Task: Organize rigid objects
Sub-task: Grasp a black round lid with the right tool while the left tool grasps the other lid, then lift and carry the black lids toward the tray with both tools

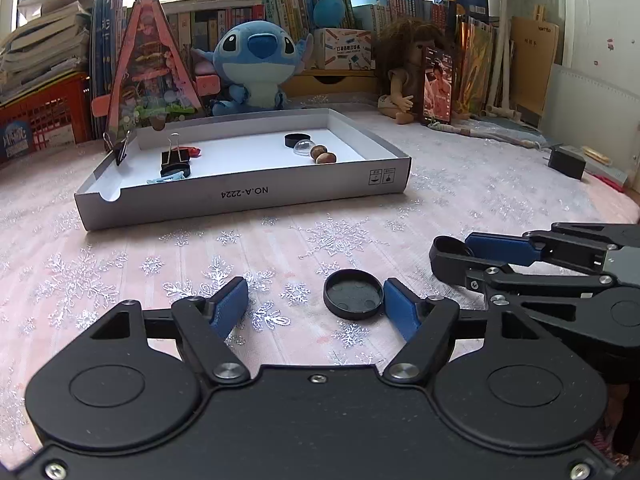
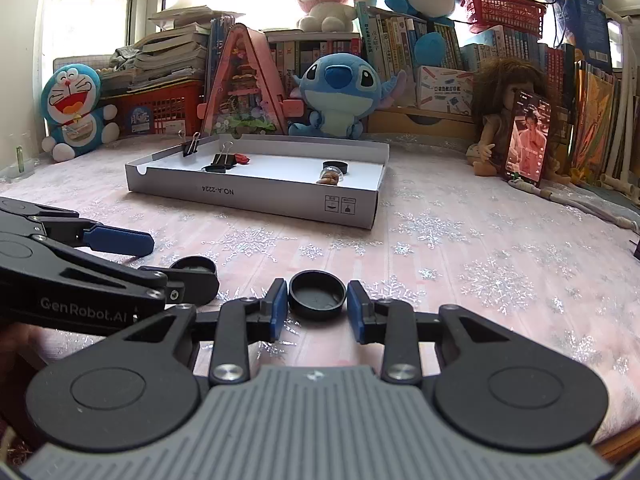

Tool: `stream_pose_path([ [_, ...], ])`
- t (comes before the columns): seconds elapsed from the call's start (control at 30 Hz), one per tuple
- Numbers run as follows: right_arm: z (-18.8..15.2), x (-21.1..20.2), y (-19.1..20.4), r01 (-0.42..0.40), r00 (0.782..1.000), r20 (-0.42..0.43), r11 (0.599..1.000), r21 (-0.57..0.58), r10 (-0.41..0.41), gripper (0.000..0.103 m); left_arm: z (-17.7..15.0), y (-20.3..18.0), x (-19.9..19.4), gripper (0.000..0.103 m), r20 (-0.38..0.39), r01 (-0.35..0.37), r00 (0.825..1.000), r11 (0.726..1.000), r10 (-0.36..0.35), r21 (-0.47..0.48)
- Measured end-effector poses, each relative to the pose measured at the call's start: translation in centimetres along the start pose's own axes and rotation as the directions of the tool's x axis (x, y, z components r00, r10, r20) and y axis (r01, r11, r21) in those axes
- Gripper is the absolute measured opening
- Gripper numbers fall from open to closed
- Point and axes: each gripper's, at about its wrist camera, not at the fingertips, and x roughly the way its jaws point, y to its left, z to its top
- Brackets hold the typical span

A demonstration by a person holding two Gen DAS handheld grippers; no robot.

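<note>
Each gripper brackets its own black cap on the snowflake cloth, short of the tray (image 1: 240,196) — the right gripper (image 2: 317,304) seemingly pinching its cap (image 2: 317,295), the left gripper (image 1: 316,306) spread beside another cap (image 1: 353,294), ungripped.

Black cap (image 2: 317,295) on pink snowflake-patterned cloth (image 2: 460,264)

Matt black plastic cap (image 2: 317,295), glittery cloth (image 2: 440,256)

left hand-held gripper (image 1: 316,304): jaws apart, low | right hand-held gripper (image 2: 317,304): jaws narrowed
</note>
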Motion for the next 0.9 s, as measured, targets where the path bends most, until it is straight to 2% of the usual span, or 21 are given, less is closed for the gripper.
stream_pose_path([
  [0.3, -0.1, 0.2, 0.1, 0.012, 1.000, 0.005, 1.000, 0.014, -0.013, 0.040, -0.3, -0.3, 0.2, 0.068, 0.023, -0.042, 0.999, 0.999, 0.042, -0.007],
  [0.4, -0.3, 0.2, 0.3, 0.025, 1.000, 0.016, 1.000, 0.006, -0.025, 0.043, -0.4, -0.4, 0.1, 0.057, 0.039, -0.058, 0.998, 0.998, 0.058, -0.014],
  [0.47, -0.2, 0.3, 0.4, 0.032, 0.999, 0.021, 0.999, 0.003, -0.033, 0.056, -0.4, -0.3, 0.0, 0.045, 0.046, -0.059, 0.997, 0.998, 0.060, -0.009],
  [0.53, -0.1, 0.3, 0.4, 0.035, 0.999, 0.024, 0.999, 0.001, -0.035, 0.057, -0.4, -0.3, -0.2, 0.039, 0.048, -0.059, 0.997, 0.998, 0.059, -0.008],
  [0.57, -0.1, 0.3, 0.5, 0.040, 0.999, 0.027, 0.999, -0.001, -0.040, 0.061, -0.4, -0.2, -0.3, 0.031, 0.049, -0.062, 0.997, 0.998, 0.062, -0.009],
  [0.7, -0.1, 0.3, 0.5, 0.058, 0.997, 0.043, 0.998, 0.007, -0.058, 0.066, -0.5, 0.4, -0.7, 0.030, 0.054, -0.076, 0.996, 0.997, 0.077, -0.027],
  [0.9, -0.2, 0.6, 0.5, 0.088, 0.995, 0.052, 0.995, 0.040, -0.090, 0.070, -0.9, 1.2, -0.8, 0.030, 0.067, -0.152, 0.986, 0.987, 0.155, -0.057],
])
